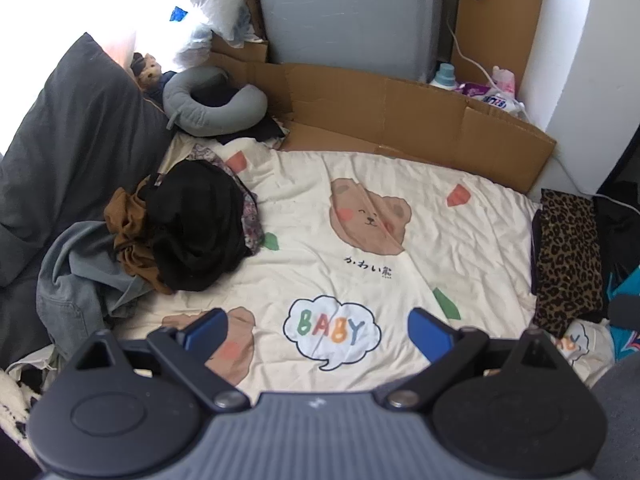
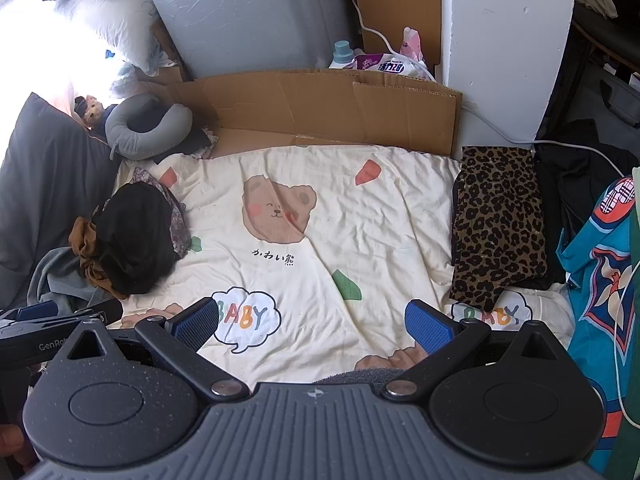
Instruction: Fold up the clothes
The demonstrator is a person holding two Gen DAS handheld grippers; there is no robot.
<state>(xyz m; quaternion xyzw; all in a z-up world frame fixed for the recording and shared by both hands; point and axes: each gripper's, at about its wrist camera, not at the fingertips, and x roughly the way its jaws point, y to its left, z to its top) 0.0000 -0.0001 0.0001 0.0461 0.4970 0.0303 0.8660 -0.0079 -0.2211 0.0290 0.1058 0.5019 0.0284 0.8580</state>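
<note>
Several crumpled clothes lie in a pile [image 1: 180, 228] at the bed's [image 1: 400, 280] left: soft, limp, light. Pinch the black top [image 1: 196, 220] by an edge. Left gripper [image 1: 316, 330] and right gripper [image 2: 312, 322] gape wide, empty.

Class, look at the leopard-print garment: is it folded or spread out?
Folded: the leopard-print garment lies as a neat, straight-edged rectangle at the bedsheet's right edge.
</note>
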